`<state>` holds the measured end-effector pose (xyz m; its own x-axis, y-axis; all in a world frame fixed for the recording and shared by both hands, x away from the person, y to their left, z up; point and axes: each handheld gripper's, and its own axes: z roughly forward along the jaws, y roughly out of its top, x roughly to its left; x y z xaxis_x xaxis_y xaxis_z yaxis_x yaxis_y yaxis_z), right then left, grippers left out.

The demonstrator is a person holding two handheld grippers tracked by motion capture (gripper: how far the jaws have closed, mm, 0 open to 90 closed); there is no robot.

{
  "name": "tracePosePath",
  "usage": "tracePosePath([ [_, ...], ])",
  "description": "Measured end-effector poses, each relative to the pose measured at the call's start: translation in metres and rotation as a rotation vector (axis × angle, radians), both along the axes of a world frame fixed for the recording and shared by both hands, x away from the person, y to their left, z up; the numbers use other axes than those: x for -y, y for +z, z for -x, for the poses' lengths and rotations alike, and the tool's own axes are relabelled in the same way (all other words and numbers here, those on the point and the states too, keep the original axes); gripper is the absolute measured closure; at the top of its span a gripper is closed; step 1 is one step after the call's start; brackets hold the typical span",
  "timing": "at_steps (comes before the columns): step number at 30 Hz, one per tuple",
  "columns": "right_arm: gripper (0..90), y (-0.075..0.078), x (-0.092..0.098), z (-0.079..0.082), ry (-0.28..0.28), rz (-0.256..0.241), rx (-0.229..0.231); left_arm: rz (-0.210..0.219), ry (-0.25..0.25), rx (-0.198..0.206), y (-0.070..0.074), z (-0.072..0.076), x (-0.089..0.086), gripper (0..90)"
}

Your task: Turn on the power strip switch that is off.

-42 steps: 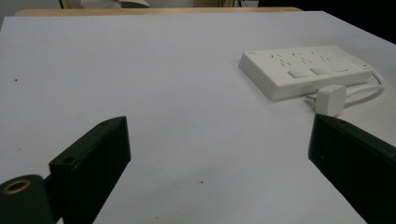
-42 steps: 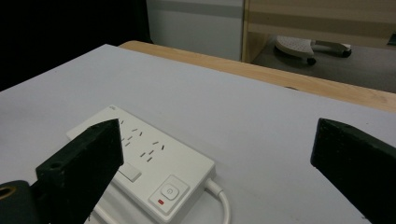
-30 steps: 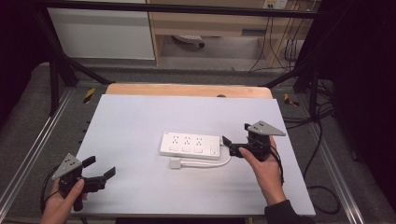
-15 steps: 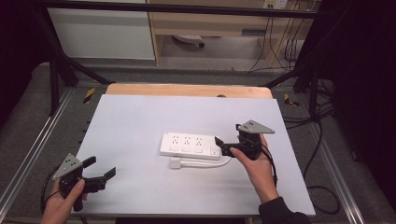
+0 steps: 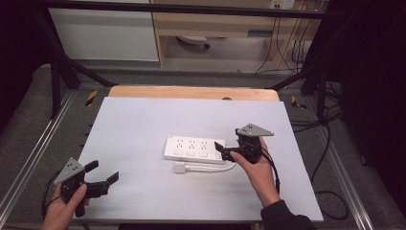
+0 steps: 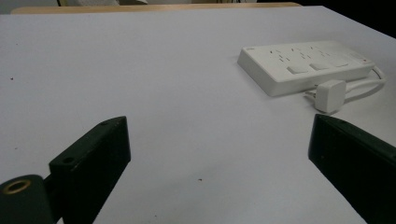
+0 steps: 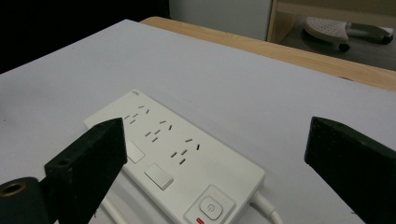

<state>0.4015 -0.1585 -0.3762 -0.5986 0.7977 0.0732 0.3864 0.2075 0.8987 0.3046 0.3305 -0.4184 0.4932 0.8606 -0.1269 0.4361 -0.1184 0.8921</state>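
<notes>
A white power strip (image 5: 194,148) lies flat at the middle of the white table (image 5: 143,120). Its white plug (image 5: 180,167) rests just in front of it, with the cable (image 5: 213,167) looped along the near side. My right gripper (image 5: 223,151) hovers open over the strip's right end. In the right gripper view the strip (image 7: 177,158) sits between the spread jaws, its power button (image 7: 209,207) nearest. My left gripper (image 5: 103,171) is open and empty near the front left corner, well apart from the strip (image 6: 306,65) and the plug (image 6: 330,95).
A wooden board edge (image 5: 191,92) runs along the table's far side. Metal frame rails (image 5: 33,158) flank the table. Cables (image 5: 330,143) hang on the floor at the right. A shelf unit (image 5: 215,24) stands behind.
My right gripper has moved left, from beside the strip to over its right end. The left gripper has stayed put.
</notes>
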Motion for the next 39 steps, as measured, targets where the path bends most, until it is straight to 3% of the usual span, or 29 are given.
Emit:
tracePosePath([
  [13,7.3,-0.008,-0.013,-0.005,0.022,0.013,-0.021,-0.007,-0.004,-0.008,-0.001,0.0,0.001,5.7],
  [26,12.9,-0.018,-0.02,-0.009,0.042,0.021,-0.076,-0.007,-0.004,-0.009,-0.001,0.0,0.001,5.7],
  [33,24.6,-0.024,-0.023,-0.008,0.055,0.013,-0.088,-0.008,-0.012,-0.005,0.0,0.0,0.002,5.7],
  [39,43.8,-0.029,-0.027,-0.008,0.052,0.035,-0.083,-0.01,-0.014,-0.009,-0.001,-0.001,0.002,5.7],
])
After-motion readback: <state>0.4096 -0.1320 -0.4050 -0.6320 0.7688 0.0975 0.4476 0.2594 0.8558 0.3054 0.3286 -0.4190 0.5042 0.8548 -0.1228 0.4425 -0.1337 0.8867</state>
